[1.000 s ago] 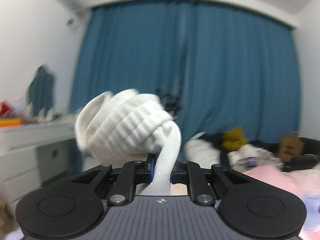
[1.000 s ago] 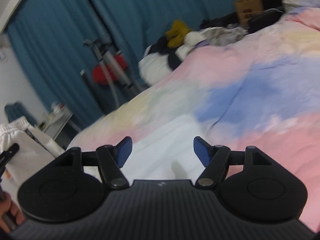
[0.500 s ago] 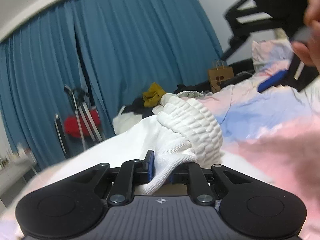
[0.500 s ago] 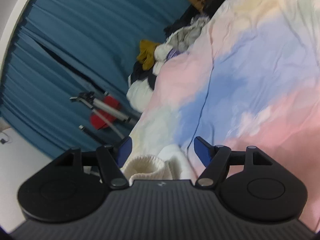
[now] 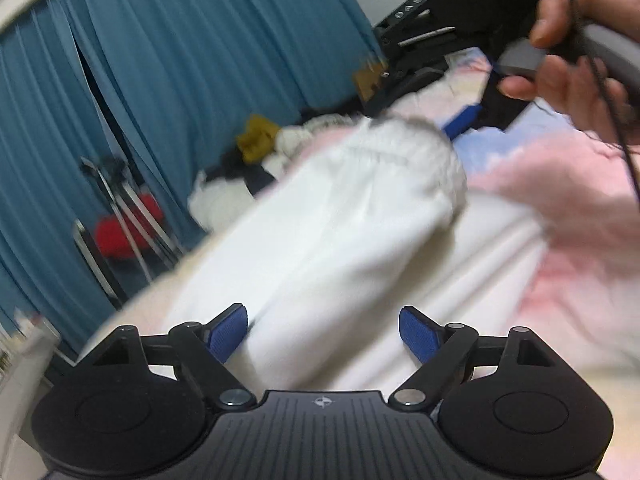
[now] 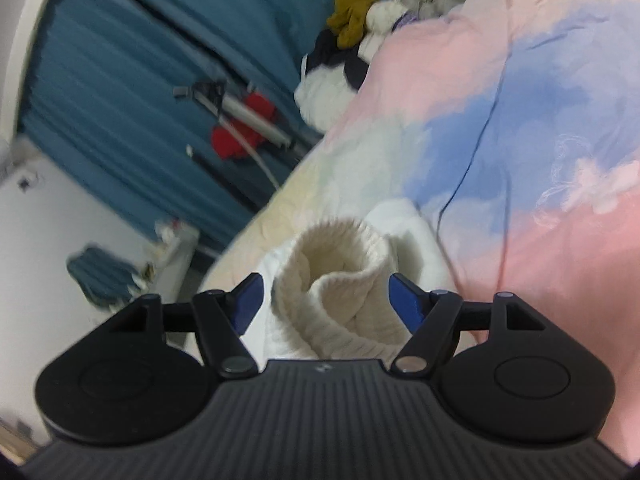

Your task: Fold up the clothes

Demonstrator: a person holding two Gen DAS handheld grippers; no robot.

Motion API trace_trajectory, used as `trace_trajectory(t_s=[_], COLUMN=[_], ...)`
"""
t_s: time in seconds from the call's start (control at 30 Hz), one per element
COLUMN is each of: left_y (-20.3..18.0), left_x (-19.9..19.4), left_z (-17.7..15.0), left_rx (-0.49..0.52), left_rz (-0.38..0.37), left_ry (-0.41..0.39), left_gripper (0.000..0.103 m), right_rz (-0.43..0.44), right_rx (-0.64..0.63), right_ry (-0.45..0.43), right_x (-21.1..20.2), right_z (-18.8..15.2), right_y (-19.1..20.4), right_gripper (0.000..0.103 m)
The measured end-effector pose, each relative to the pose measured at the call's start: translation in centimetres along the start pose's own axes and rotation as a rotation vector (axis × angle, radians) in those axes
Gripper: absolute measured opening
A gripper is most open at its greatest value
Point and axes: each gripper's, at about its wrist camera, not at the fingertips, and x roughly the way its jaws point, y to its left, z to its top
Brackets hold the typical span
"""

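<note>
My left gripper (image 5: 322, 330) fingers spread wide, gripping nothing; white garment (image 5: 332, 216) lies blurred on the bed (image 5: 568, 184) ahead of them. Only this view shows my right hand (image 5: 576, 48) above the garment. My right gripper (image 6: 323, 298) fingers also apart, straddling its ribbed cuff (image 6: 340, 272). Right view alone shows cuff opening.

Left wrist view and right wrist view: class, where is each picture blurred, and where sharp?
Left wrist view: white garment and bedspread smeared, left gripper crisp. Right wrist view: ribbed cuff fairly sharp, curtain softly blurred.
</note>
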Motion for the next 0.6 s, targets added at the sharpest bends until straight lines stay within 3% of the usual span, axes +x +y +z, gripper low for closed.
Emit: trace_trajectory(t_s=[0.1,0.17,0.23,0.27,0.33,0.53,0.6], left_y=[-0.8,-1.4,-1.5,-1.3,-1.3,-1.4,-1.5], left_x=[-2.2,-2.9,-3.4,-3.4,-3.7,-5.1,-5.5], left_z=[-2.0,-1.8,-1.8,-1.8,-1.6,-0.8,-0.5], left_rx=[-0.015,-0.002,-0.005,-0.010,-0.035,-0.060,-0.068], left_rz=[0.031,0.046,0.034,0.029,0.011,-0.029,-0.058], left_ry=[-0.019,-0.027,-0.028,-0.029,-0.041,-0.113,-0.131], left_gripper=[0.083,0.080,0.080,0.080,0.080,0.080,0.080], right_rz=[-0.016,-0.027,-0.021,-0.008,0.030,0.109,0.096], right_rx=[0.001,-0.013,-0.026,-0.015,0.026,-0.042,-0.073], right_ry=[0.071,0.061,0.037,0.026,0.005,-0.136,-0.192], right_x=[2.2,2.8,2.9,2.7,2.1,-1.6,-3.0], right_z=[-0.1,-0.3,-0.5,-0.4,-0.2,0.8,1.3], right_y=[0.1,0.1,0.1,0.0,-0.2,2.4,2.7], right_gripper=[0.072,0.070,0.047,0.043,0.024,0.019,0.019])
